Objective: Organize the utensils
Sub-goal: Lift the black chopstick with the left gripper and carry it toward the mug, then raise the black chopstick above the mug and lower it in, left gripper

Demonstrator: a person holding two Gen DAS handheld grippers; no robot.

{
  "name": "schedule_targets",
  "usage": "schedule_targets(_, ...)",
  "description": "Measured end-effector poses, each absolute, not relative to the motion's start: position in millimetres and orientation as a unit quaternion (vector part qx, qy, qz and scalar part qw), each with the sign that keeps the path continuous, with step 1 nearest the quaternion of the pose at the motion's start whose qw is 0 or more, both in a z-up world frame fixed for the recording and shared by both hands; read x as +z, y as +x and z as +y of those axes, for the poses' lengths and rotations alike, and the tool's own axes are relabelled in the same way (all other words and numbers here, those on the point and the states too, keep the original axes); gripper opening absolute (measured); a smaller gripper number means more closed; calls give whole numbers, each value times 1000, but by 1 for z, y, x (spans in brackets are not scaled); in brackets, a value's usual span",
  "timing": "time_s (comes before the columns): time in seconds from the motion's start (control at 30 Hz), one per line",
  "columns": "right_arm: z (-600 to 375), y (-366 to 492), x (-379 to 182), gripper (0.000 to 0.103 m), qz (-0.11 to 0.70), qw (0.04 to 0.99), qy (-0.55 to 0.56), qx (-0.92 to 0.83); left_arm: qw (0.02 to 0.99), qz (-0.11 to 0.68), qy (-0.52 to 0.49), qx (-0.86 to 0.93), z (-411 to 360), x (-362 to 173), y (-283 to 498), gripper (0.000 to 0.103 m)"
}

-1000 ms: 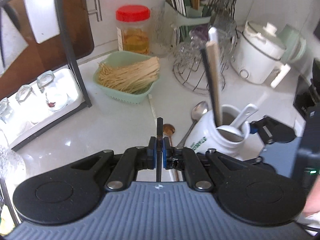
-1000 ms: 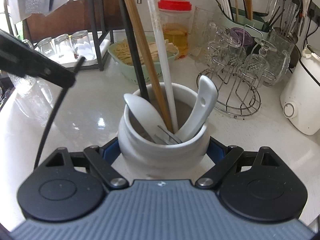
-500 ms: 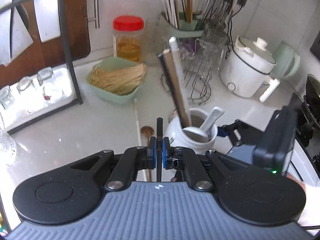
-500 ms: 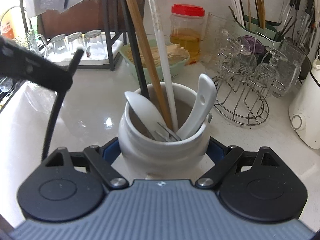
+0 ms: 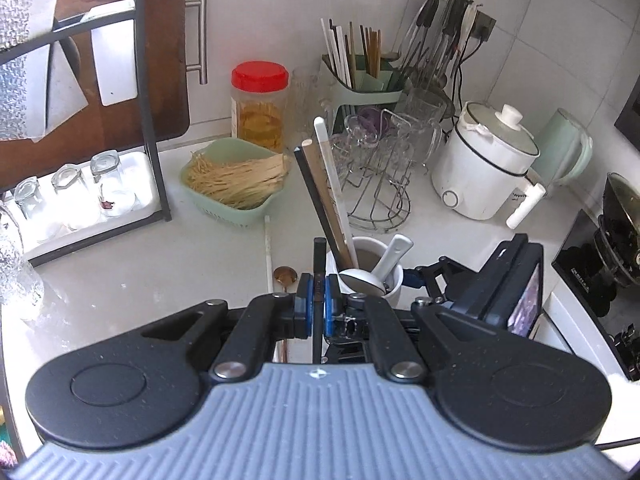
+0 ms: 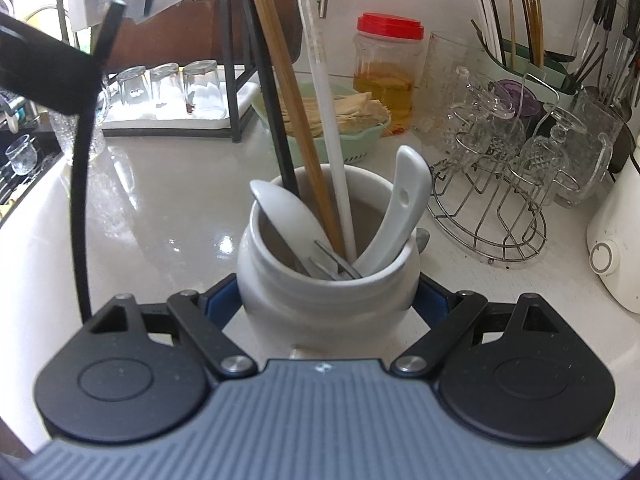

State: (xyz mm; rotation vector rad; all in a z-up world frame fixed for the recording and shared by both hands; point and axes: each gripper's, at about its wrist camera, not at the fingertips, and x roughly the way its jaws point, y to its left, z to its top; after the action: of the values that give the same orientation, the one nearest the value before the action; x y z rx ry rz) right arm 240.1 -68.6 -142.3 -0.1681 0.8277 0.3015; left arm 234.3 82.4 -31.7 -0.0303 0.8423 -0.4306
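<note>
Left hand-held gripper point(image 5: 316, 300), clamping a black chopstick point(image 5: 318, 268), is rising above the white jar point(image 6: 328, 264); right hand-held gripper point(image 6: 328, 300) is gripping that jar, ready for insertion.

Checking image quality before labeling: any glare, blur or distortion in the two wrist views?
Left wrist: strong fisheye bending at the edges; bright washout on the glass tray at left; centre sharp, black chopstick crisp in the left gripper.
Right wrist: window glare spots on the counter beside the white jar; overexposed top-left corner; the near black chopstick looks bowed.
</note>
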Motion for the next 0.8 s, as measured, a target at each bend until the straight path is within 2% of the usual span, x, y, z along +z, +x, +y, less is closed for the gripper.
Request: schedule_targets(0.8, -70, 242, -143, 91, 403, 900, -78, 150, 900, 360, 2, -245, 76, 27, 232, 6)
